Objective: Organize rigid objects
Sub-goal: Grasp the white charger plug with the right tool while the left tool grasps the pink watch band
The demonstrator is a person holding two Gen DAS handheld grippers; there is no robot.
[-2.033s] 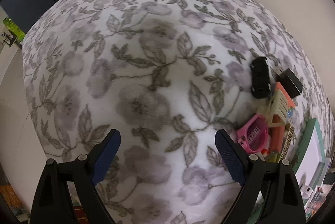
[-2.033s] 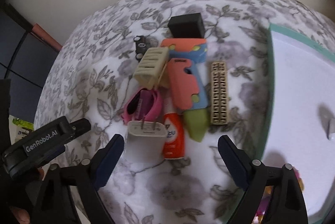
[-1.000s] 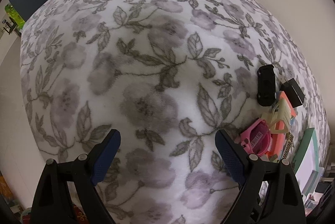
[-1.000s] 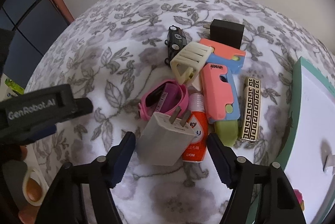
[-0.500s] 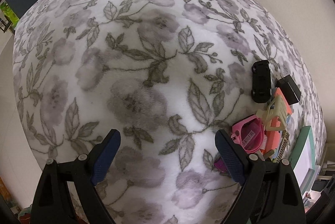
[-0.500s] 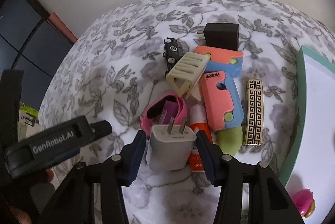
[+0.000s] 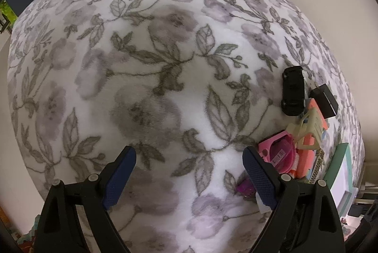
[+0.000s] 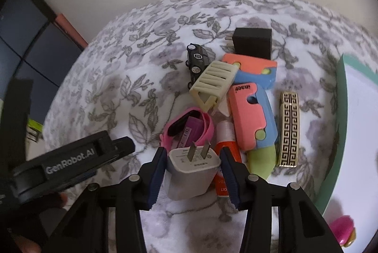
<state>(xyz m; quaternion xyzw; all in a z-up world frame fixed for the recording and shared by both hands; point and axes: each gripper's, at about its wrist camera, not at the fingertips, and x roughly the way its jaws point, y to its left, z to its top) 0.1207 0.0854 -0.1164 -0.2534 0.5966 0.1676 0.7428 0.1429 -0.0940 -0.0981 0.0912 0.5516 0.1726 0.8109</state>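
My right gripper (image 8: pixel 192 172) has just been closing its jaws and now clamps the white plug adapter (image 8: pixel 191 172) at the near edge of the clutter, prongs pointing away, with the pink band (image 8: pixel 189 129) just behind it and the orange tube (image 8: pixel 225 158) touching its right side. My left gripper (image 7: pixel 189 176) hangs with jaws wide and nothing between them over bare floral cloth (image 7: pixel 146 78), which offers free room leftward. The green-rimmed tray (image 8: pixel 340 123) borders the pile on the right, beside the patterned bar (image 8: pixel 289 129).
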